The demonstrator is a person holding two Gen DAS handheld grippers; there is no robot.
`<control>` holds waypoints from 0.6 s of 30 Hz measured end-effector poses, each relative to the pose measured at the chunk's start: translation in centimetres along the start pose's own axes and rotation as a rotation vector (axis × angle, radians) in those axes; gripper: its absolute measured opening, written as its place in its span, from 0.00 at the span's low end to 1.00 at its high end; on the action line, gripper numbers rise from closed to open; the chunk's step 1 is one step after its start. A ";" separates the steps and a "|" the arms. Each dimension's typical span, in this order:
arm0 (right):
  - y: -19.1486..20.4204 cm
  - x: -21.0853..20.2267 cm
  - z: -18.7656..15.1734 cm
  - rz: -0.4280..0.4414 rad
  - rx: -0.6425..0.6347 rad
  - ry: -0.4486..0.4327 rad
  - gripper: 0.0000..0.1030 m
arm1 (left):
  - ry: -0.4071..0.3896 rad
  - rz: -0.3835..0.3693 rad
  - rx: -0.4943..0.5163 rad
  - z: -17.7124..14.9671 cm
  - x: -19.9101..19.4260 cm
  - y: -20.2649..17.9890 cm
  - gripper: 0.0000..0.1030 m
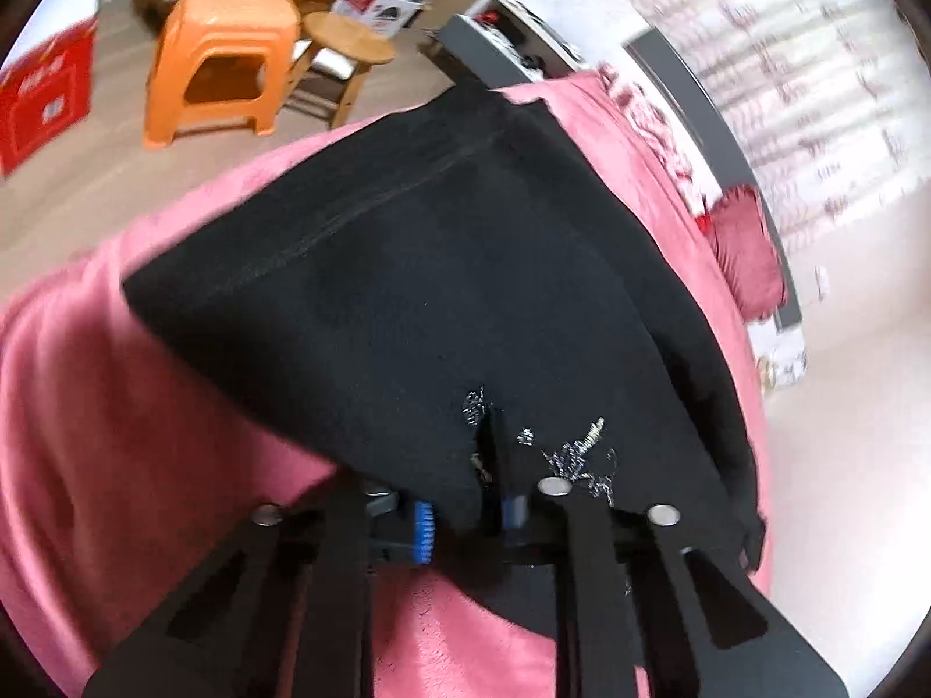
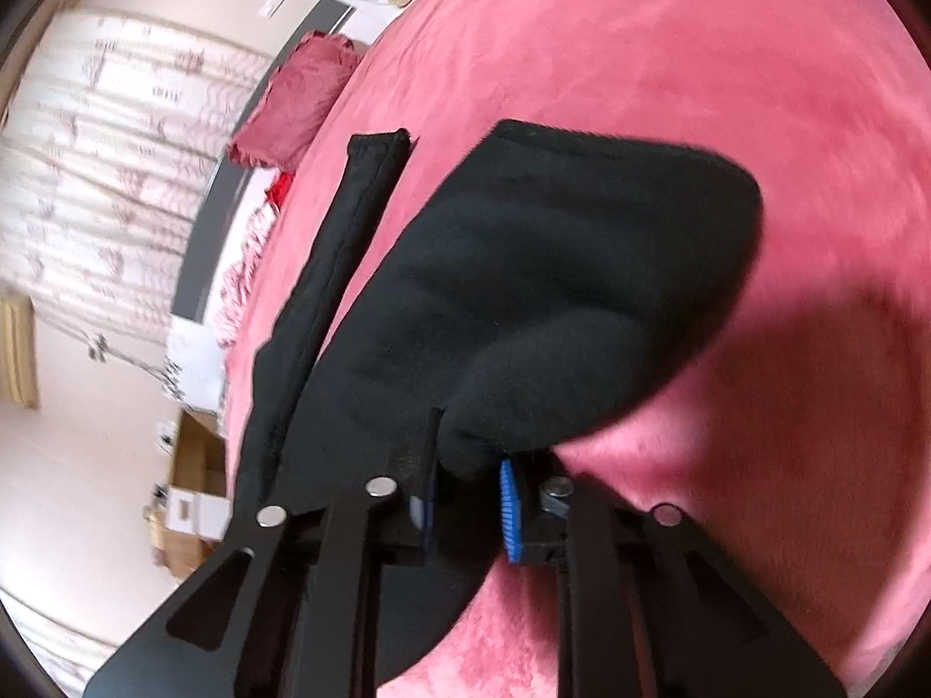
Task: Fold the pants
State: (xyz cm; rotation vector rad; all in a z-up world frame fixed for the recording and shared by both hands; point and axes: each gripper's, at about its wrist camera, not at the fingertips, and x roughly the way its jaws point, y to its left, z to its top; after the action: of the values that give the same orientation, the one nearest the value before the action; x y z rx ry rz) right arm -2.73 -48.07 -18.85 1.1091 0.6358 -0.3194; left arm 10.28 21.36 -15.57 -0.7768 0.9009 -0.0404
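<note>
Black pants (image 1: pixel 407 267) lie over a pink blanket (image 1: pixel 116 436) on a bed. My left gripper (image 1: pixel 465 517) is shut on the pants' near edge, by a silver embroidered patch (image 1: pixel 576 453); the cloth hides the fingertips. In the right wrist view the pants (image 2: pixel 553 291) hang lifted in a bunched fold, with a black strip of the pants' edge (image 2: pixel 349 221) alongside. My right gripper (image 2: pixel 465 506) is shut on the black cloth, which fills the gap between the blue pads (image 2: pixel 511 515).
An orange plastic stool (image 1: pixel 227 58), a wooden stool (image 1: pixel 349 46) and a red box (image 1: pixel 46 99) stand on the floor beyond the bed. A dark red pillow (image 1: pixel 748 250) lies at the bed's edge by the curtain (image 2: pixel 116 174); it also shows in the right wrist view (image 2: pixel 297 104).
</note>
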 end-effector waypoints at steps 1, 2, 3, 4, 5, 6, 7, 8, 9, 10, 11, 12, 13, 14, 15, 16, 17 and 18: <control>0.6 -0.4 0.2 -0.011 -0.033 -0.005 0.14 | 0.001 0.000 0.024 0.2 -0.5 -0.4 0.10; 1.1 -0.8 0.3 -0.010 -0.058 -0.009 0.13 | 0.001 -0.004 0.036 0.4 -0.9 -0.6 0.09; 1.5 -1.0 0.5 -0.006 -0.071 -0.012 0.13 | -0.001 -0.009 0.045 0.6 -1.5 -0.7 0.07; 1.9 -1.7 0.7 0.002 -0.087 -0.018 0.13 | -0.001 -0.017 0.056 0.7 -2.2 -0.8 0.06; 2.2 -2.2 0.8 0.005 -0.098 -0.022 0.13 | 0.003 -0.024 0.063 0.9 -2.7 -0.9 0.06; 2.3 -2.8 0.9 0.006 -0.102 -0.025 0.13 | 0.010 -0.035 0.072 1.0 -3.4 -1.0 0.06; 2.6 -3.1 0.9 0.007 -0.104 -0.026 0.13 | 0.014 -0.035 0.080 0.9 -3.8 -1.1 0.06; 2.6 -3.7 1.0 0.007 -0.107 -0.028 0.12 | 0.018 -0.032 0.085 0.9 -4.3 -1.1 0.06; 2.6 -4.1 1.0 0.007 -0.111 -0.030 0.12 | 0.029 -0.033 0.084 0.7 -5.0 -1.0 0.06; 2.6 -4.8 1.0 0.005 -0.120 -0.031 0.12 | 0.038 -0.036 0.078 0.6 -5.4 -0.8 0.06; 2.5 -5.3 1.2 0.004 -0.128 -0.030 0.12 | 0.051 -0.039 0.072 0.4 -5.9 -0.5 0.06; 2.5 -5.7 1.2 0.002 -0.136 -0.028 0.12 | 0.065 -0.037 0.071 0.1 -6.3 -0.3 0.06; 2.4 -6.2 1.2 -0.008 -0.152 -0.026 0.12 | 0.082 -0.030 0.077 -0.3 -6.7 0.1 0.06; 2.1 -6.6 1.0 -0.018 -0.161 -0.025 0.12 | 0.095 -0.022 0.085 -0.7 -6.9 0.3 0.06; 1.5 -6.8 0.8 -0.033 -0.166 -0.019 0.12 | 0.114 -0.009 0.098 -1.4 -6.9 0.7 0.06; 1.1 -6.8 0.6 -0.041 -0.165 -0.013 0.12 | 0.125 0.002 0.105 -1.9 -6.9 0.9 0.06; 0.5 -6.6 0.4 -0.056 -0.158 -0.002 0.12 | 0.138 0.017 0.111 -2.3 -6.6 1.3 0.06; 0.0 -6.4 0.2 -0.066 -0.148 0.007 0.12 | 0.155 0.038 0.108 -2.9 -5.9 2.0 0.06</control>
State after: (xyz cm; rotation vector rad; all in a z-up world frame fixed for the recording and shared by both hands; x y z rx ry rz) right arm -7.66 -48.68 -14.85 0.9500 0.6925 -0.3197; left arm 3.82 23.11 -13.80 -0.6626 1.0516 -0.1165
